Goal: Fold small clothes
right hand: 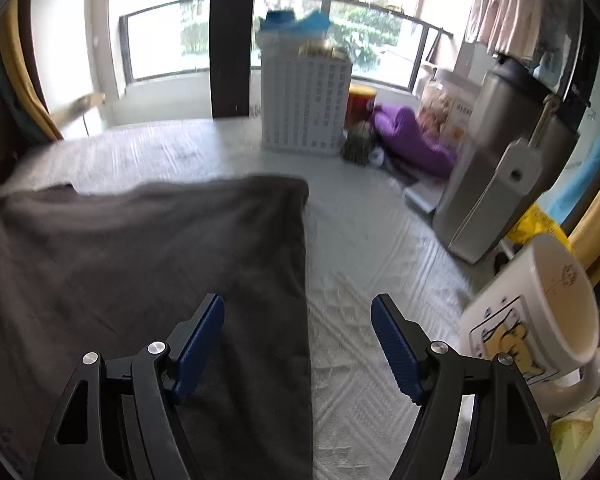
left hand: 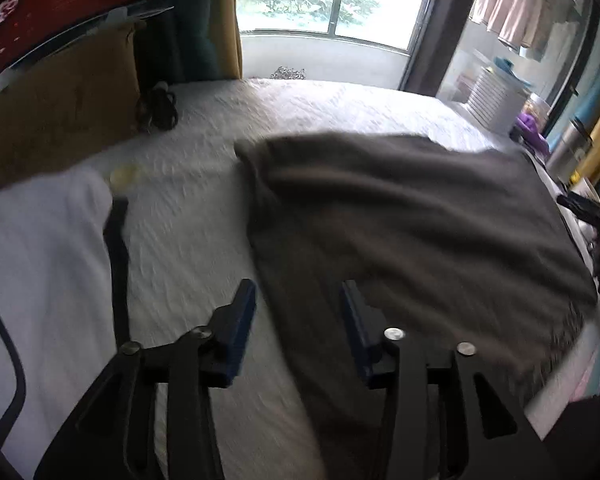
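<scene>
Left wrist view first: to the far left of the left claw lies a white garment with dark trim, and beyond it stands a brown cardboard box under a red screen. A small dark object, too blurred to identify, sits well ahead and left. The left claw has its blue pads spread apart with nothing pinched between them; the left pad is over the bare white textured tabletop, the right pad over the near left edge of the grey cloth. This grey cloth, the garment being folded, spreads ahead and to the right of the claw, lying flat on the tabletop, though motion blur hides its details.

Right wrist view: the same grey cloth fills the area left of and ahead of the right claw, its right edge running between the two fingers. The right claw stands wide, its pads gripping nothing; the left pad is above the cloth, the right above bare tabletop. Far ahead is a white slatted basket, then a purple bundle, a silver appliance, and just right of the claw a white mug tipped on its side.
</scene>
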The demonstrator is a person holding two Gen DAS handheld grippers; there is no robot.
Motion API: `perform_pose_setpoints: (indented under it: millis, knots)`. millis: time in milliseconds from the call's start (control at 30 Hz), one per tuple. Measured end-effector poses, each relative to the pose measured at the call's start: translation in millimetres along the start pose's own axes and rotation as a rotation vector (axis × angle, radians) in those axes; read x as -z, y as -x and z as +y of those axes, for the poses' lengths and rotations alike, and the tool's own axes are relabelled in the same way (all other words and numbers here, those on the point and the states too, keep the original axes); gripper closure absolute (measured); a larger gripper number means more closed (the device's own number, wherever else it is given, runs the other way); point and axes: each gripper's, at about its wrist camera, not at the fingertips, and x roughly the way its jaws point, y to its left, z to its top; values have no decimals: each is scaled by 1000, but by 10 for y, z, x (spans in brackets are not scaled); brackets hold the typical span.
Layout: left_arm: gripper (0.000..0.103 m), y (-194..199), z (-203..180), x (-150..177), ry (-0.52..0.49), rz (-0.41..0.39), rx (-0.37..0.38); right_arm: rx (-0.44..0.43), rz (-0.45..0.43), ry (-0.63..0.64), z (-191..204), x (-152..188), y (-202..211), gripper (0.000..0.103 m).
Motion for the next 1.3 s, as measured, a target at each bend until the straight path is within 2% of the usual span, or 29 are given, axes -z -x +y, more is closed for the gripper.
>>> perform_pose_setpoints:
  millis: [167,367,500,600,700,800,833,867,900,933,1033,1300]
  knots:
    - [47,143,-112,271,16,-12,31,19,14,-47,-7,168,36,25]
    - [44,214,-151,458,-6,-5,32,52,-7,-36,45,395,312,25]
    - [38,252,-207,634,-29,2,53,43,0,-40,135,609,469,25]
    - [38,224,-276,737,-64,33,48,30,0,-47,221,764,572,25]
    - [38,251,-306,835,-93,30,48,25,-13,-62,278,870,680,25]
    - [39,299,-289,920,-77,10,48,25,-28,-60,332,937,782,25]
    - [40,315,-285,951,-77,0,47,25,-34,-58,356,969,823,25]
    - [61,328,-289,965,-79,-6,33,23,-35,-57,374,991,843,25]
    - [87,347,-286,977,-82,-7,24,22,-34,-54,399,1012,858,25]
    - [93,372,-276,976,-76,-3,63,20,-31,-49,432,1041,878,25]
    - [98,492,-354,1023,-120,-38,54,13,-34,-26,520,1120,945,25]
    - [98,733,-309,1171,-92,-98,87,5,-66,-25,616,1280,1136,25]
